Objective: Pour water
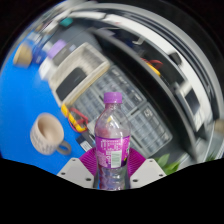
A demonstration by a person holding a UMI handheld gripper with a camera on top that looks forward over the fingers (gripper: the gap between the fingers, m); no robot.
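The gripper (111,172) clamps the water bottle (111,140) low on its body, both fingers pressing it, purple cap on and upright for carrying. The mug (47,133) waits nearby on the blue bench (25,100), presumably to receive water.

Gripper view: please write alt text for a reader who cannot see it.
A clear bottle with a purple cap stands between the gripper fingers. A beige mug sits beside it on a blue table.
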